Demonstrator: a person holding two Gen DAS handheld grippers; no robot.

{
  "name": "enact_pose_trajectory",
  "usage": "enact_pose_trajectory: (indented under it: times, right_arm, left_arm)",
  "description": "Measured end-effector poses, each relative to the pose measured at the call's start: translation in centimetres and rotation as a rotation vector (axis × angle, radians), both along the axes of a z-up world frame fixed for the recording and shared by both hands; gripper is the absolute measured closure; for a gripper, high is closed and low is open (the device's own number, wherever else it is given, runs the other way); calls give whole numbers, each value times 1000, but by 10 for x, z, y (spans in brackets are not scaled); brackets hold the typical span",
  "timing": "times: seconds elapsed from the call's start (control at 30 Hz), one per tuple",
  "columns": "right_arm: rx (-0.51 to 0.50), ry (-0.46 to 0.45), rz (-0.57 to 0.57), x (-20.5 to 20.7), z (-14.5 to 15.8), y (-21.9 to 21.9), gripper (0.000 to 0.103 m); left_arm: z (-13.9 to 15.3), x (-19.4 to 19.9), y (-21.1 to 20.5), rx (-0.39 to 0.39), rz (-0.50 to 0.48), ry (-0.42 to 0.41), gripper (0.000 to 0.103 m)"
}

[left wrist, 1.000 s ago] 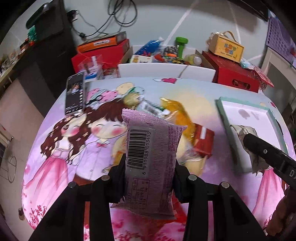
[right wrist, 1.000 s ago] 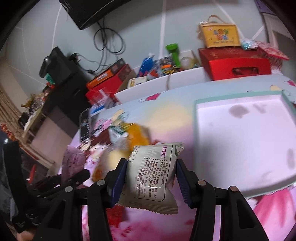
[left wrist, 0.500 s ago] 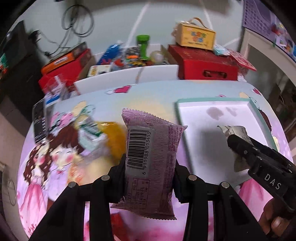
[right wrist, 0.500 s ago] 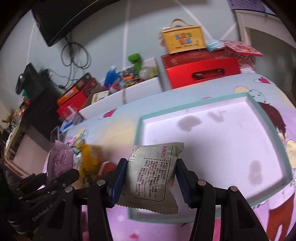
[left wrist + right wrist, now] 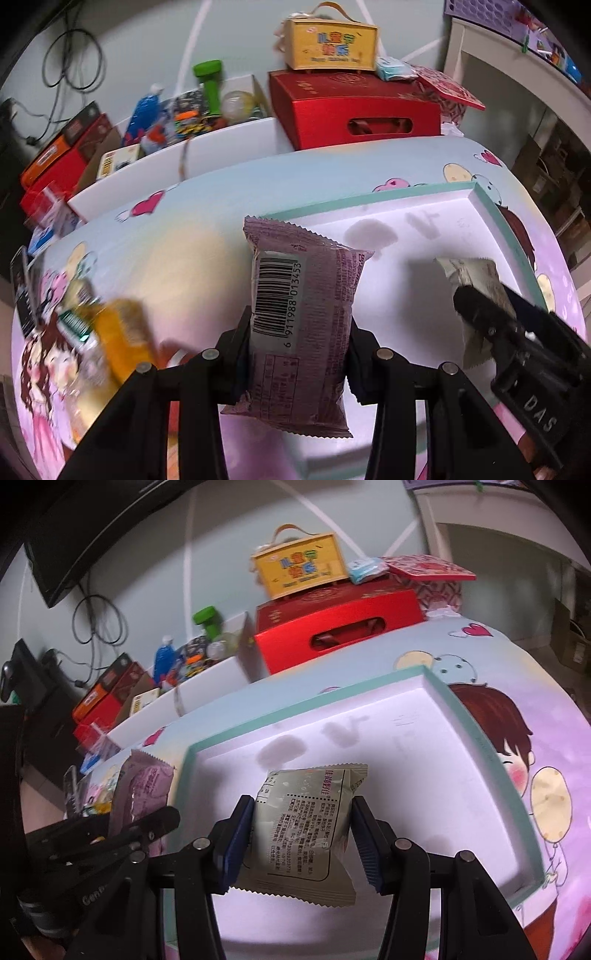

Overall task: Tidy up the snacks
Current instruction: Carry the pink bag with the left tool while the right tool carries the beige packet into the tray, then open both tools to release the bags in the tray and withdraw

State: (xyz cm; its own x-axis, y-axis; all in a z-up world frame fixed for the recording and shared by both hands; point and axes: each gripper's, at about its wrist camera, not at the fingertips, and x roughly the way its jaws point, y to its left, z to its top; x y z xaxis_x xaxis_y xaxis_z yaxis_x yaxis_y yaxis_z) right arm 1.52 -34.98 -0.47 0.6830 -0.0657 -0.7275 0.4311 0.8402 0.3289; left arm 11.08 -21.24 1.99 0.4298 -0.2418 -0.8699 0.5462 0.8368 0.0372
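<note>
- My left gripper (image 5: 299,332) is clamped on a purple snack packet (image 5: 301,317), held over the left rim of the white tray (image 5: 491,218) with the teal edge.
- My right gripper (image 5: 301,834) is clamped on a pale green snack packet (image 5: 306,823), held over the bare inside of the tray.
- Risk: the two grippers are near each other; if I lower both together they may bump, or one packet may land on the rim and slide out.
- Risk: the wrappers are smooth, so a packet may slip before I place it.
- More snacks, among them an orange packet (image 5: 122,332), lie on the cartoon tablecloth (image 5: 192,258) to the left.
- The red box (image 5: 340,627) and yellow box (image 5: 299,568) behind do not block me.
</note>
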Motion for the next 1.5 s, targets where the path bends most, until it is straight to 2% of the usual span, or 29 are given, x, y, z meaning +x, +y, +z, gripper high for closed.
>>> enact_pose_trajectory:
  times: [0.27,0.33,0.4,0.57,0.63,0.77,0.87,0.93,0.97,1.03,1.1,1.5]
  right_arm:
    - [2,41,-59,-3,-19,-25,47]
    - [1,46,-70,-4,-21,-27,47]
    - [-7,52,-78,-5,-21,-28,45]
    - [-14,57,-82,-6,-20,-28,45]
    - [-20,63,-80,-6,-19,-27,43]
    - [-29,74,-79,-6,-17,-25,36]
    - [-31,84,-72,-7,-17,-22,28]
    - [-35,77,-66,-8,-15,-20,19]
    - [-35,70,-65,-9,-14,-19,16]
    - [-42,55,-58,-11,-11,-15,5]
    - [-53,42,-54,-12,-7,-11,0]
    - [-103,-16,-4,-22,8,26,0]
  left_arm:
    - [-18,16,-36,5,-27,19,59]
    - [-21,17,-39,-1,-27,27,52]
    - [-21,17,-39,-5,-24,27,30]
    - [-15,18,-28,-29,4,31,29]
    - [-10,18,-22,-39,19,26,29]
    - [-2,16,-8,-26,45,-3,19]
    - [1,16,6,-23,70,-20,18]
    - [2,15,18,-14,98,-37,14]
    - [4,15,23,-14,108,-45,8]
    - [6,13,37,-17,124,-70,7]
    - [8,12,51,-19,142,-85,7]
    - [30,-6,131,-48,249,-156,5]
